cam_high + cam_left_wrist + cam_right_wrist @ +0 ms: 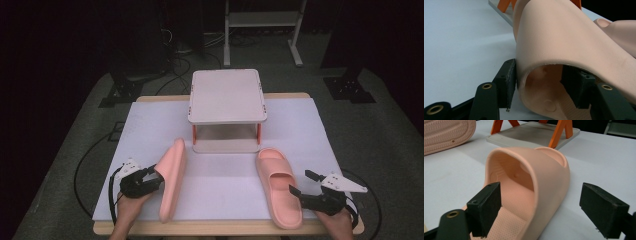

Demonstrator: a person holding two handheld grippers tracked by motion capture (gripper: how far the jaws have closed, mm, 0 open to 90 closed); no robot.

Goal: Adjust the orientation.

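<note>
The left tongs [156, 176] straddle the strap of the left slipper [171, 179], which stands on its edge on the table [225, 172]; one pad touches the strap outside, the other sits inside, loosely. Behind stands a small shelf [227, 97]. The right slipper [278, 185] lies flat, and the right tongs [301, 183] stand open around its strap.
</note>
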